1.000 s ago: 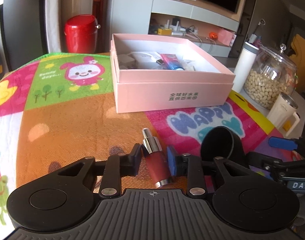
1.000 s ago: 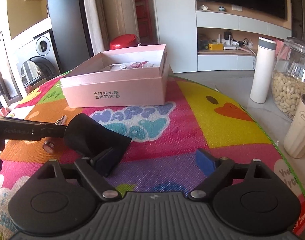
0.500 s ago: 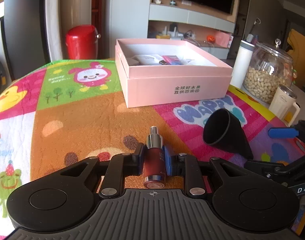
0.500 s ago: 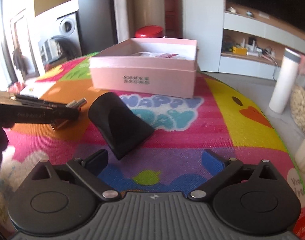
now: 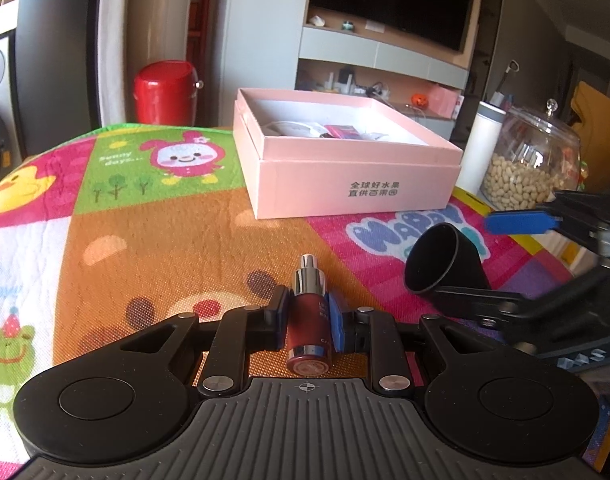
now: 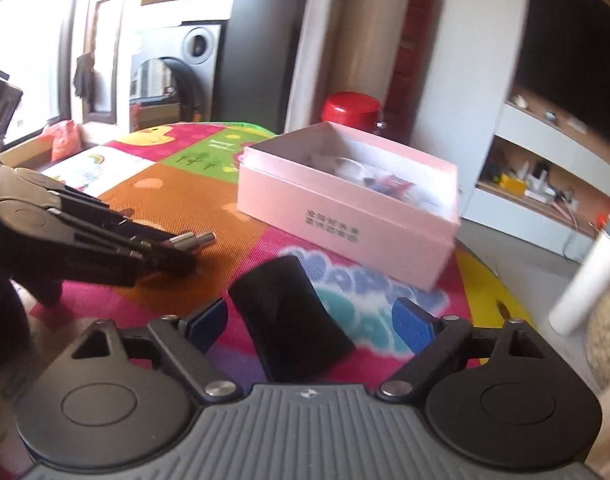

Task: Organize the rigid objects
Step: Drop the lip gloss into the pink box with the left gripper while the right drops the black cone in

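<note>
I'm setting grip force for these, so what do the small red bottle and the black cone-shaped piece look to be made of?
Red bottle: glossy glass or hard plastic, judging by its sheen, with a mirror-bright metal-look collar and base ring. Black cone: matte, with no highlights and a thin open rim, so probably plastic or stiff rubber; I can't tell which.

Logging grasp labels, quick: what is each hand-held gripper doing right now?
Left hand-held gripper: shut on the dark red pump bottle.
Right hand-held gripper: open; its jaws have just been closing, astride the black nozzle, pads not touching.
</note>
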Motion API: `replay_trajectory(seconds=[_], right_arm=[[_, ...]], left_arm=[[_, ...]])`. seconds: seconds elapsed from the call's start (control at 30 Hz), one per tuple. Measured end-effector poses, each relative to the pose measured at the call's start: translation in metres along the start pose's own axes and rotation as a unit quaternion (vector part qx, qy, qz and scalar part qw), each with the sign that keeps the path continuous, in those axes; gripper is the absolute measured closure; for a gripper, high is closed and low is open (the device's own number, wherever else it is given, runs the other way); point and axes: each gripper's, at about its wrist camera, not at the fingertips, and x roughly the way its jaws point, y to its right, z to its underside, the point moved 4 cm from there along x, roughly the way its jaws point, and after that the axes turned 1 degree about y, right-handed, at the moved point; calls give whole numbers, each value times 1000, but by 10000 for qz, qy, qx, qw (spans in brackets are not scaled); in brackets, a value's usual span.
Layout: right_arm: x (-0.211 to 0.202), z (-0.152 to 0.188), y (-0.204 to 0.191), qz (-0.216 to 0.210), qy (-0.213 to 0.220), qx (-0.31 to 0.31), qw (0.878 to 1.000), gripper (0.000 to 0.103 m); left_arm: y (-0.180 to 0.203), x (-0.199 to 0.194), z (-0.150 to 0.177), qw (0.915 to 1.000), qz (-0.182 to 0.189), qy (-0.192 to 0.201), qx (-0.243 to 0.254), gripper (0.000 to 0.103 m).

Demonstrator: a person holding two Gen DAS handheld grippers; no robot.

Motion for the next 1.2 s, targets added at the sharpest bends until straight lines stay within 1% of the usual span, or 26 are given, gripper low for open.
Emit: replay_trajectory(seconds=[0.03,0.07,0.1,0.13,0.2,0.27,0.37,0.53,0.63,0.73,0.83,0.93,1.03,1.2], right_arm=[[7,-1,1,-95,-91,18,9999,17],[13,-2,2,-197,-209,61,9996,23],[17,-2,2,-363,-348,123,9987,35],[18,-1,2,-482,-421,192,9978,40],[14,2,2,-582,-411,306,9970,52],[11,6,3,-553,-427,456,9965,55],[4,13,4,-478,-443,672,9956,55],[-11,20,-6,-566,-456,541,9959,55],[-9,16,-8,-476,-425,514,9966,55],[-2,10,-3,-343,-409,637,9965,55],[1,6,0,-374,-461,714,9957,58],[-10,3,1,-371,-374,774,9956,58],[-28,-3,7,-343,-170,850,9957,58],[-52,-5,10,-58,34,786,9969,58]], left_arm=[[1,0,0,10000,-14,0,21,78],[1,0,0,10000,-22,0,33,78],[1,0,0,10000,-22,1,34,78],[1,0,0,10000,-15,1,25,78],[1,0,0,10000,5,1,-4,78],[0,0,0,10000,13,1,-15,78],[0,0,0,10000,5,0,-5,78],[1,1,0,10000,-32,-1,47,78],[2,1,0,9999,-59,-3,88,78],[2,1,0,9999,-58,-3,88,78],[2,1,0,9999,-62,-3,92,78],[2,2,1,9999,-73,-4,110,78],[3,2,1,9999,-89,-6,132,78],[3,1,0,9999,-71,11,121,79]])
